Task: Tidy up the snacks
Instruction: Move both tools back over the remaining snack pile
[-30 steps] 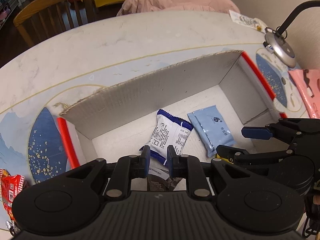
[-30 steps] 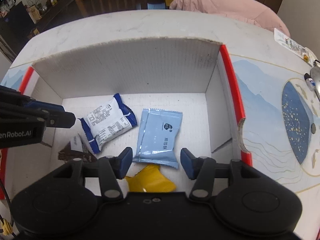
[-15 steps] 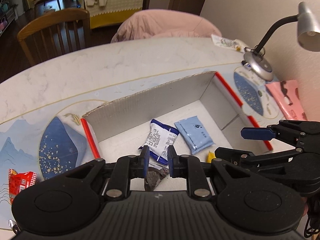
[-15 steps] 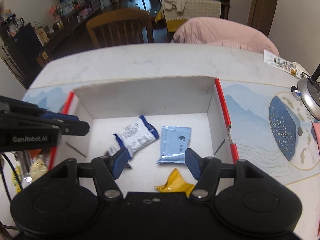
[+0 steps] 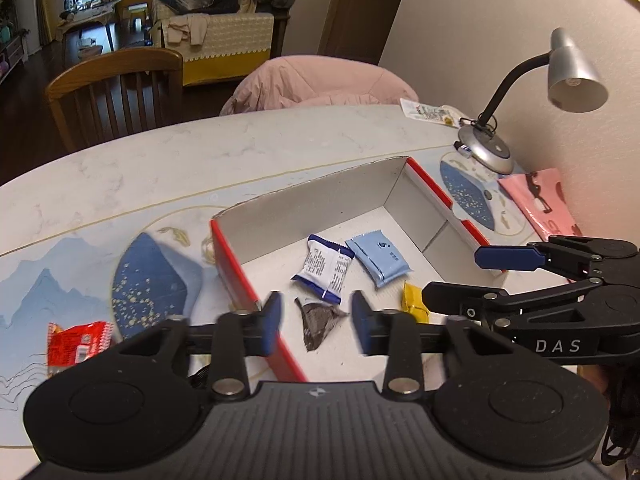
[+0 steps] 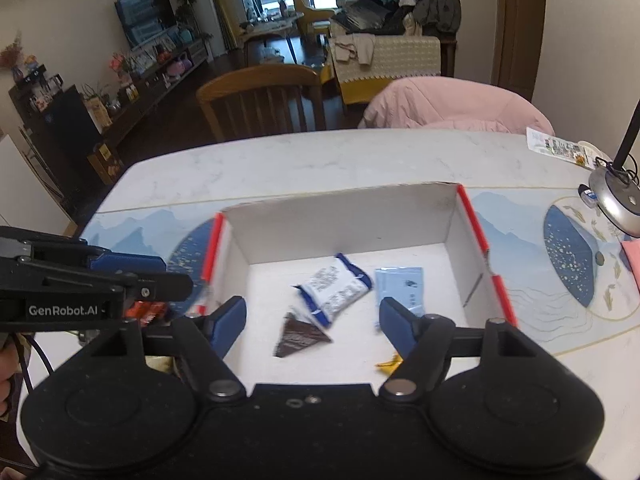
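Observation:
A white cardboard box with red edges point(image 5: 234, 270) point(image 6: 474, 224) sits on the table. In it lie a white-and-blue snack packet point(image 5: 325, 269) point(image 6: 335, 289), a light blue packet point(image 5: 379, 259) point(image 6: 402, 286), a dark brown packet point(image 5: 318, 320) point(image 6: 298, 334) and a yellow wrapper point(image 5: 414, 300) point(image 6: 389, 362). My left gripper point(image 5: 316, 322) is open and empty above the box's near left edge. My right gripper point(image 6: 312, 320) is open and empty above the box's near side. A red snack packet point(image 5: 78, 342) lies on the table left of the box.
A silver desk lamp point(image 5: 486, 148) point(image 6: 616, 200) stands at the right by the wall, with a pink sheet point(image 5: 538, 202) near it. A printed packet point(image 5: 430, 112) lies at the far right edge. A wooden chair point(image 6: 262, 100) and a pink-covered seat point(image 5: 320, 82) stand behind the table.
Both grippers have risen and pulled back from the box. My left gripper has opened and the dark brown packet now lies on the box floor. My right gripper has opened wider.

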The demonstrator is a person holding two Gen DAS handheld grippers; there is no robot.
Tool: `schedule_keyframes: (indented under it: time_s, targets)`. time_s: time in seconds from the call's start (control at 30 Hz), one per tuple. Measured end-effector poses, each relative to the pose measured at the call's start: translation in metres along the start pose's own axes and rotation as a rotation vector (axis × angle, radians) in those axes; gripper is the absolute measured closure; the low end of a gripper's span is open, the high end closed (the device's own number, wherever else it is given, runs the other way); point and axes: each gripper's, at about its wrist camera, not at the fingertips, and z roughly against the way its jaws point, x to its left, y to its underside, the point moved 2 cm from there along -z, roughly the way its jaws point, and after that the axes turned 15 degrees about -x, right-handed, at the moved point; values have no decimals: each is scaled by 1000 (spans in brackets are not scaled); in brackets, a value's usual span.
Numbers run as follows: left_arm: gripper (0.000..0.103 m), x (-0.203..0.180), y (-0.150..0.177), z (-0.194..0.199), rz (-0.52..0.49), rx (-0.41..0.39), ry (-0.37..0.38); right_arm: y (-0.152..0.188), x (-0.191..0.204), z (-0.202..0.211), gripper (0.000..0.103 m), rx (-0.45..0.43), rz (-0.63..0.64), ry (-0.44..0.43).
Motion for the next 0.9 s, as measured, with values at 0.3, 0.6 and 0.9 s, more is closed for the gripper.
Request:
schedule_keyframes:
  time_s: [0.3, 0.6, 0.9]
  targets:
    - [44, 43, 15, 64, 2, -68, 10, 9, 62, 20, 16, -70, 16, -41]
    - [28, 108, 36, 111, 54, -117, -61, 26, 117, 25, 5, -117, 17, -95]
    - [21, 177, 61, 138, 136, -145, -145, 54, 159, 15, 0, -121, 42, -97]
